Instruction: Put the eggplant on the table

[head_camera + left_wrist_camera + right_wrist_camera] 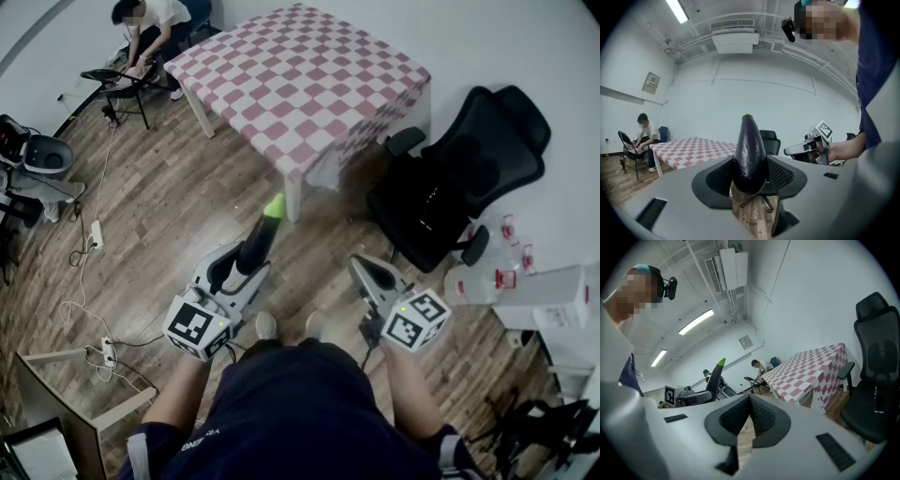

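- The fingers [782, 174] of the left gripper [750, 180] are clamped on the eggplant [750, 149], one pad against each side of its thick, dark end.
- The eggplant stands out past the fingertips, and its green stalk tip [274, 206] points ahead toward the near corner of the surface [300, 75].
- In the head view the left gripper [242, 272] holds the eggplant [255, 246] over the wooden floor [169, 216], apart from the surface and not over it.
- The surface is covered by a pink-and-white checked cloth [693, 145].
- The right gripper [749, 401] has its fingers [764, 417] together at the tips with nothing between them; it sits level beside the left one [686, 397], apart from the eggplant [714, 378].
- A black office chair [469, 169] stands on the floor just right of the surface.
- A person [150, 23] sits bent forward beyond the far left corner of the surface.
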A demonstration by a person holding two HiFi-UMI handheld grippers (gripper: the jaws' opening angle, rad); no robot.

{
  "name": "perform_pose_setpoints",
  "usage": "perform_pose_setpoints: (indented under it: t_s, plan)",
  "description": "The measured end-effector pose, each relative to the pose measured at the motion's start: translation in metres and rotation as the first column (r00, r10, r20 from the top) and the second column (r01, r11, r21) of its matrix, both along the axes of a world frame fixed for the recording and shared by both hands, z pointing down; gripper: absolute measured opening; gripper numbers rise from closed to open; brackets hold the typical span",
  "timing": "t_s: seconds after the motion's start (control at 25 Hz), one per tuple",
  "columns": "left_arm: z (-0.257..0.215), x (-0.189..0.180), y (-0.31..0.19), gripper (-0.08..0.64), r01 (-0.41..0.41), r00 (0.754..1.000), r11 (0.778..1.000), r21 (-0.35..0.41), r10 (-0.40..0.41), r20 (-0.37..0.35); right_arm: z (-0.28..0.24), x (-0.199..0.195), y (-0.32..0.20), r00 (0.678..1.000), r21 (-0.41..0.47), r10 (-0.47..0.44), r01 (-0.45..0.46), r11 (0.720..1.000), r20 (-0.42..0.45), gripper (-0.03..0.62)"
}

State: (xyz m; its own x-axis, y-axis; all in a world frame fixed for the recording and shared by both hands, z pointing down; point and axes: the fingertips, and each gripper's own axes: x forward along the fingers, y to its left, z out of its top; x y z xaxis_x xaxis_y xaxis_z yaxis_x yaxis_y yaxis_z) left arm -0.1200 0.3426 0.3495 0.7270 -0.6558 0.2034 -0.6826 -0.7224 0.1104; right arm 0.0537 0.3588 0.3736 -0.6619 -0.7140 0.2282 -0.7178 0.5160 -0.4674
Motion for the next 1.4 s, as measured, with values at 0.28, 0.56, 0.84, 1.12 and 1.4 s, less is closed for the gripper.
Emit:
perform_pose_setpoints:
  t_s: [0.28, 0.56, 0.84, 1.12, 1.4]
  plan:
    - [0.005, 0.002, 0.004, 0.236, 0.013, 1.000, 1.000, -0.017, -0.013, 0.001, -0.006, -0.001, 0.001, 1.000, 0.025, -0.021, 0.021, 0.999, 0.020, 0.015]
    - [0.012, 0.009, 0.008, 0.236, 0.044, 0.999, 0.998, -0.035, -0.044, -0.002, 0.004, 0.004, 0.004, 0.998, 0.005, -0.053, 0.052, 0.999, 0.017, 0.015]
    - [0.007, 0.031, 0.012, 0.235, 0.078, 0.997, 0.997, -0.016, -0.078, 0.007, -0.001, 0.031, 0.004, 0.996, 0.023, -0.079, 0.078, 0.997, 0.031, 0.015]
    - [0.004, 0.062, 0.013, 0.236, 0.092, 0.996, 0.996, -0.002, -0.092, 0.007, 0.000, 0.067, 0.001, 0.996, 0.032, -0.084, 0.083, 0.996, 0.032, 0.015]
    - [0.002, 0.068, 0.003, 0.236, 0.117, 0.993, 0.993, -0.001, -0.117, 0.013, -0.002, 0.076, -0.007, 0.994, 0.038, -0.101, 0.099, 0.994, 0.052, 0.015]
